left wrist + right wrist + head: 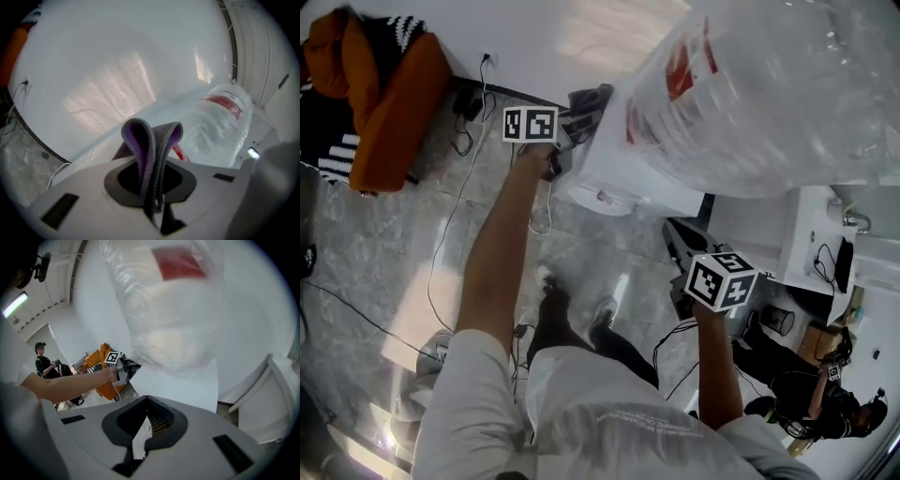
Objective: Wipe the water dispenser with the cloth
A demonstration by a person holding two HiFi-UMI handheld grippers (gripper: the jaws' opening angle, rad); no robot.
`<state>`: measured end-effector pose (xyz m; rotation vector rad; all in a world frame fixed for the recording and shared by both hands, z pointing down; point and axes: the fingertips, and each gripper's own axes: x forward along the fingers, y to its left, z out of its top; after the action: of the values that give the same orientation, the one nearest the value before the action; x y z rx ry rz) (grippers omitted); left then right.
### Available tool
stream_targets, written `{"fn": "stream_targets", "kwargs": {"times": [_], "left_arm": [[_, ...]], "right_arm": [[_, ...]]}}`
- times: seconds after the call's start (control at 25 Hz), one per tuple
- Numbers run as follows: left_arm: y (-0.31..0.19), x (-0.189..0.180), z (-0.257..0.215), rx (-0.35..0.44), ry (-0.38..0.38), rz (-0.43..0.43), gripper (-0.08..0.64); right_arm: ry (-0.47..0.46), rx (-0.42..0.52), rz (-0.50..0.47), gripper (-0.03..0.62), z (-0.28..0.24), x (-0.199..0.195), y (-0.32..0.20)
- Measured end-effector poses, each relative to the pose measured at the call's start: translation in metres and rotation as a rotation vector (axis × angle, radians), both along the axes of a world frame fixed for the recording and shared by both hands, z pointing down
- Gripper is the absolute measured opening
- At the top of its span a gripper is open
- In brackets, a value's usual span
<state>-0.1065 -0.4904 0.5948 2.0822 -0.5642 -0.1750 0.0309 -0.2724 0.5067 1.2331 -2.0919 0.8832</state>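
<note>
Pinched in the left gripper's [153, 203] closed jaws, a folded grey and purple cloth [147, 150] loops upward toward the white water dispenser [623, 178]. That gripper is held at the dispenser's upper side, just below the big clear bottle [787, 94] with its red label; whether the cloth touches the casing cannot be told. Lower down and well apart from the dispenser, the right gripper [145, 404] has its jaws drawn together with nothing between them.
</note>
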Motion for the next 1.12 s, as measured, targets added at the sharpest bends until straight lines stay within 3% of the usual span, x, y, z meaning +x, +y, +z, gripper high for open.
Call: {"fn": "stream_targets", "kwargs": {"times": [0.24,0.4,0.56,0.92,1.12], "left_arm": [[0.073,-0.017,-0.021,0.038,-0.18,-0.124,0.046],[0.133,-0.022,-0.034,0.126,-0.378,-0.23,0.046],[0.195,-0.013,-0.065,0.215,-0.517,-0.287,0.046],[0.317,0.045,-0.195,0.529,-0.689,-0.393,0.046],[0.38,0.077,-0.254,0.68,-0.725,-0.422,0.046]], "right_arm": [[-0.017,0.082,-0.077,0.014,-0.03,0.006,0.013],[-0.009,0.182,-0.109,0.014,-0.059,0.026,0.026],[0.026,0.326,-0.159,0.014,-0.091,0.048,0.044],[-0.007,0.575,-0.17,0.014,-0.173,0.119,0.11],[0.007,0.699,-0.2,0.014,-0.216,0.15,0.151]]}}
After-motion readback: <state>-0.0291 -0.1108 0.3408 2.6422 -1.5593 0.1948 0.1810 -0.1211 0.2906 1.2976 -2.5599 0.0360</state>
